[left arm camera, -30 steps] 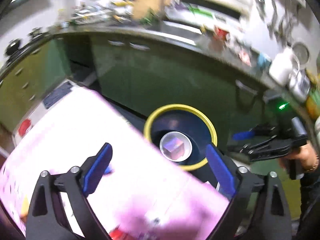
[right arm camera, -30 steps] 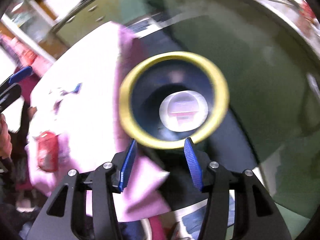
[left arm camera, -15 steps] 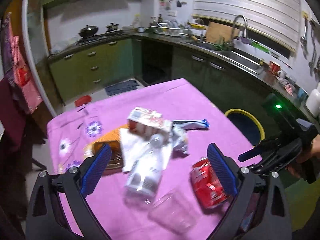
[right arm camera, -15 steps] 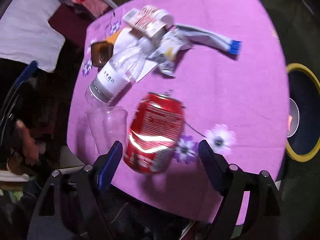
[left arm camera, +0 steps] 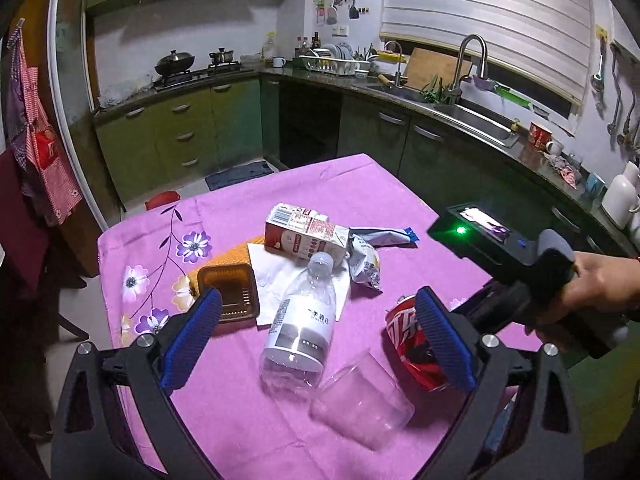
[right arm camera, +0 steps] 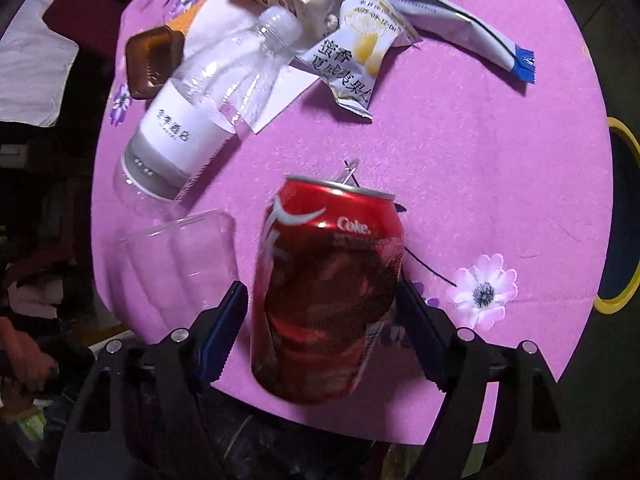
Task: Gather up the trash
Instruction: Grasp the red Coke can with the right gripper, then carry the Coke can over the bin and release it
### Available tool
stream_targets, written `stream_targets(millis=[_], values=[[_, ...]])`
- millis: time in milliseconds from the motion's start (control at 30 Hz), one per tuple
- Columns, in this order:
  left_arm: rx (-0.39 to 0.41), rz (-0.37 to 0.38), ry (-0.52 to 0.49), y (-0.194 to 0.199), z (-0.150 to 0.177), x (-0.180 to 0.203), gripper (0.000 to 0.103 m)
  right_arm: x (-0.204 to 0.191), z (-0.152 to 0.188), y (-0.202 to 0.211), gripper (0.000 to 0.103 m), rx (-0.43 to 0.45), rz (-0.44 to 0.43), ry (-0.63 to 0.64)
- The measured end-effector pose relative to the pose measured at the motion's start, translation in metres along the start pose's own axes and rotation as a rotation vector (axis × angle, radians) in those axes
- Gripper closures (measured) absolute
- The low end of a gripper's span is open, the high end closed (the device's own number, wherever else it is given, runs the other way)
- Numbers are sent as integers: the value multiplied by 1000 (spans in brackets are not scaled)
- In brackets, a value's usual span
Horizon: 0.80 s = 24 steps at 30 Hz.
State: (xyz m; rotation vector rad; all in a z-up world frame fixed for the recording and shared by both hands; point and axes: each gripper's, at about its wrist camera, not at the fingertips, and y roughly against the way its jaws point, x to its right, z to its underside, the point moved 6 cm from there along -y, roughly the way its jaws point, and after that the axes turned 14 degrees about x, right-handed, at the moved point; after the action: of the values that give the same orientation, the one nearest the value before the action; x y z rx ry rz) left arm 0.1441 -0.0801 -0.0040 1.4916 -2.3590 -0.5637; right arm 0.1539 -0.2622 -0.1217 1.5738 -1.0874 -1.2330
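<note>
Both rigs look the same: matte black frames with triangular cutouts and 2 silver screws per arm. The left gripper [left arm camera: 318, 338] has 2 bright blue ribbed pads [left arm camera: 191, 336], and the right gripper [right arm camera: 322, 332] has darker navy ones. From the left wrist view, the right unit's boxy black body carries a glowing green LED [left arm camera: 462, 230] and a small lit screen [left arm camera: 486, 220].
</note>
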Motion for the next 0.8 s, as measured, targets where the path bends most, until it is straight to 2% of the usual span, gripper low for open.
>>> stream_targets(millis=[333,533,800], values=[[-4,-30,24,2,6,-14,10,-22,-3,-26,31,-4,86,133],[-11,-38,29,0,8,-18,10,-19,3,-23,33,13,79,157],[-28,-41,25,-7,9,-16,10,23,3,29,33,114,41,91]])
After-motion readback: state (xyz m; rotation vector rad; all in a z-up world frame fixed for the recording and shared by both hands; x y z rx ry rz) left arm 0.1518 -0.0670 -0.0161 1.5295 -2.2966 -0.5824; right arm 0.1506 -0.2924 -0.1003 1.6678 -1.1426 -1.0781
